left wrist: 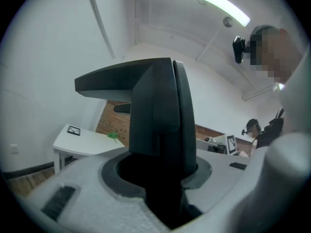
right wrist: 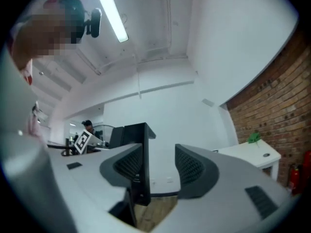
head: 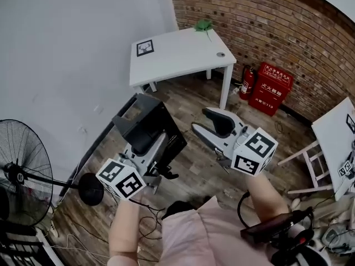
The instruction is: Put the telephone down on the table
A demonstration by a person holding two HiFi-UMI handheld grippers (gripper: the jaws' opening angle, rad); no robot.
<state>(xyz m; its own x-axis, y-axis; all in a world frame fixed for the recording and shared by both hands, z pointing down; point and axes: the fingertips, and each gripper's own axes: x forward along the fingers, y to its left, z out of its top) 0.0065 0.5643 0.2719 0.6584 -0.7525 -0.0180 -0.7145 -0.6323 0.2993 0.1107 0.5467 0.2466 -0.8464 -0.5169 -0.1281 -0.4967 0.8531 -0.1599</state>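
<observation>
Telephone (head: 152, 121), black angular plastic, clamped in left tongs (head: 147, 147).

1. Left gripper (head: 143, 143) and right gripper (head: 213, 127): light grey moulded bodies, dark ribbed pads (right wrist: 189, 168) on jaws.
2. Left cube (head: 121, 179), right cube (head: 254, 151): white, black square markers.
3. Pale pink top (head: 199, 231).

- Worktop (head: 177, 60): well beyond both sets of fingers.
- On it: card (head: 145, 47) ahead of the left fingers (head: 157, 146), disc (head: 221, 54) ahead of the right fingers (head: 208, 136), green thing (head: 203, 25) farthest.
</observation>
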